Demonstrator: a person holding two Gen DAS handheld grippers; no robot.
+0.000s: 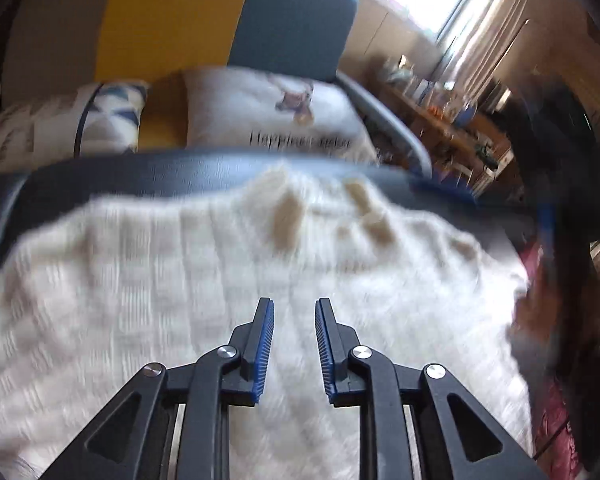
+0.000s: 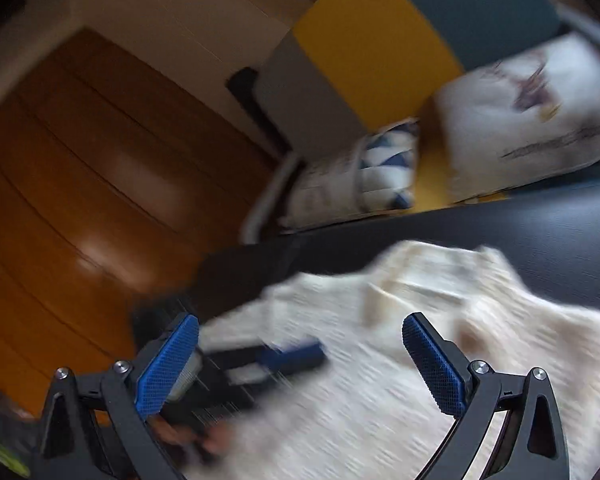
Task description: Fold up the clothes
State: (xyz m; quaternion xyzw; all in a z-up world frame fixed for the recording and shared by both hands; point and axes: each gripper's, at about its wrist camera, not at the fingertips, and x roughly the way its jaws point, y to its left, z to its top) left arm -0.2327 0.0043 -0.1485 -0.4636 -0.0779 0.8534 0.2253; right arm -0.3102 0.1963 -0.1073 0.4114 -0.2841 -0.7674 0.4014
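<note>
A cream knitted sweater (image 1: pixel 180 280) lies spread on a dark table (image 1: pixel 140 176). In the left wrist view my left gripper (image 1: pixel 294 308) hovers over the middle of the knit, its blue pads apart with nothing between them. At the sweater's right edge a blurred hand (image 1: pixel 540 312) holds the other tool. In the right wrist view my right gripper (image 2: pixel 300 320) stands wide open above the sweater (image 2: pixel 380 400), gripping nothing. The left gripper (image 2: pixel 292 354) shows there as a blurred dark and blue shape low over the cloth, near the table's (image 2: pixel 540 232) left end.
Behind the table stands a sofa with yellow (image 1: pixel 168 20) and teal (image 1: pixel 292 16) back cushions and two printed pillows (image 1: pixel 268 112). A cluttered wooden shelf (image 1: pixel 452 120) and a bright window are at the right. Wooden floor (image 2: pixel 80 180) lies beyond the table's left end.
</note>
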